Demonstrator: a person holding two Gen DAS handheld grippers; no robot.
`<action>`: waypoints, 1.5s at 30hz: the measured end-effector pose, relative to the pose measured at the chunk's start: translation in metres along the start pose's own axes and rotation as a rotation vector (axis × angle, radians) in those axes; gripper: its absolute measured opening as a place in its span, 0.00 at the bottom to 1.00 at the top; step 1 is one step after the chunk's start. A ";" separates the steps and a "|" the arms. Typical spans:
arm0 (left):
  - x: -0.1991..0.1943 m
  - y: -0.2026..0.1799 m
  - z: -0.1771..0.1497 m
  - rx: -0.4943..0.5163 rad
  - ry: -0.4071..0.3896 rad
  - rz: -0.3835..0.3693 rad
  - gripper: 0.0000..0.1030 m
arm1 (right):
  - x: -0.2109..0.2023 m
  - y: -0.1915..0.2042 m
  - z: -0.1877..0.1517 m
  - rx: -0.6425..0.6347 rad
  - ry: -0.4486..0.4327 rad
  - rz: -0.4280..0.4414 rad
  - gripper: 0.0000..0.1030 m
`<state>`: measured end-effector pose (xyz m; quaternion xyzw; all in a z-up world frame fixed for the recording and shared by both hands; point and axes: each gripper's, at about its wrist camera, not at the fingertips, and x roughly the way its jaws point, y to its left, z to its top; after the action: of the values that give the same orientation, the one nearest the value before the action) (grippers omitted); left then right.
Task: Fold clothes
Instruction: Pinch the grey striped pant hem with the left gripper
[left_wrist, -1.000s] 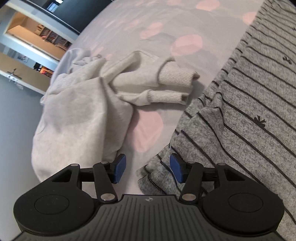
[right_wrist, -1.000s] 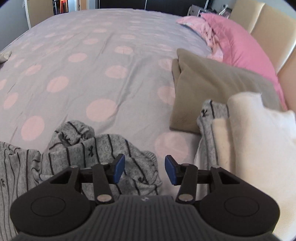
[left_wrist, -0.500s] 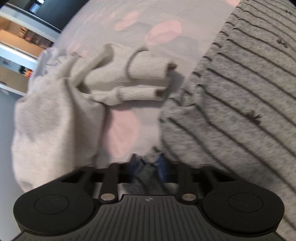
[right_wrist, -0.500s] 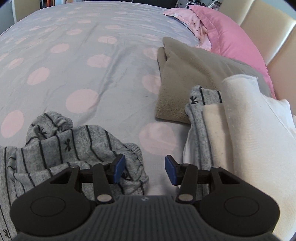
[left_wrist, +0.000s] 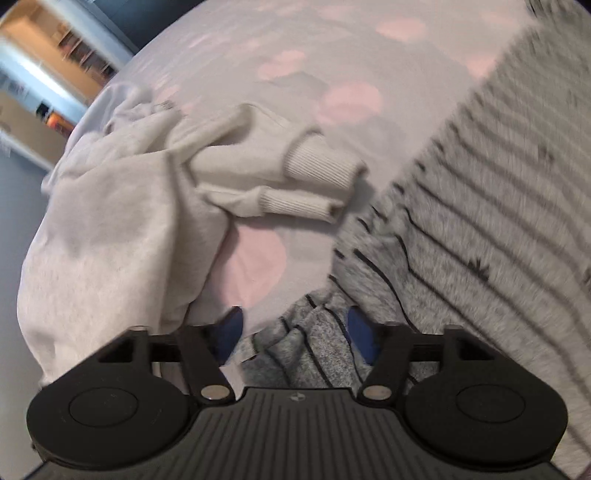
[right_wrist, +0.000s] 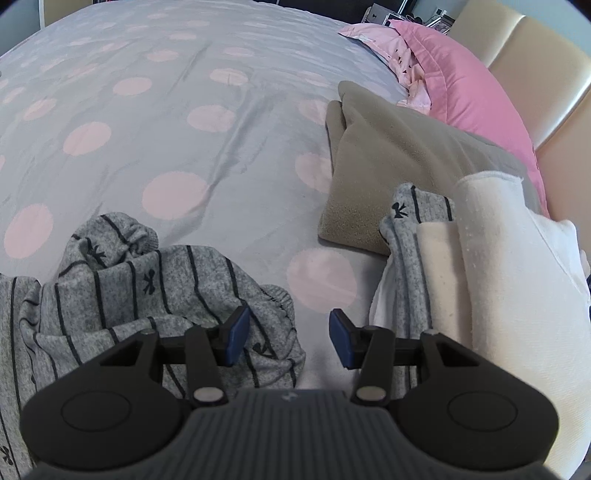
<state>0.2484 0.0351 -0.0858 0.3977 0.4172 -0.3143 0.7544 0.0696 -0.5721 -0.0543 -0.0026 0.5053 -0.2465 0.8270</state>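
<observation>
The left gripper has its jaws apart, a bunched fold of the striped top lying between them but not pinched. The right gripper is also apart, hovering over the same top's crumpled end with bare duvet between its pads. Judged by how things lie, part of the work is done: a stack of folded pieces sits at the right, by the beige blanket. The striped top is rumpled and the pale sweatshirt lies in a heap beside it, so both look left to fold.
</observation>
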 end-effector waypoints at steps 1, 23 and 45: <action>-0.001 0.006 -0.002 -0.037 -0.005 -0.011 0.61 | 0.001 0.001 -0.001 -0.006 0.002 -0.002 0.50; 0.008 0.039 -0.022 -0.307 0.059 0.028 0.08 | 0.018 0.006 -0.002 -0.009 0.044 -0.014 0.50; 0.011 0.037 -0.020 -0.264 0.160 0.124 0.09 | 0.040 -0.028 0.028 0.326 -0.001 0.187 0.55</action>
<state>0.2758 0.0691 -0.0901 0.3437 0.4881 -0.1769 0.7825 0.0965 -0.6198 -0.0663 0.1784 0.4563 -0.2475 0.8359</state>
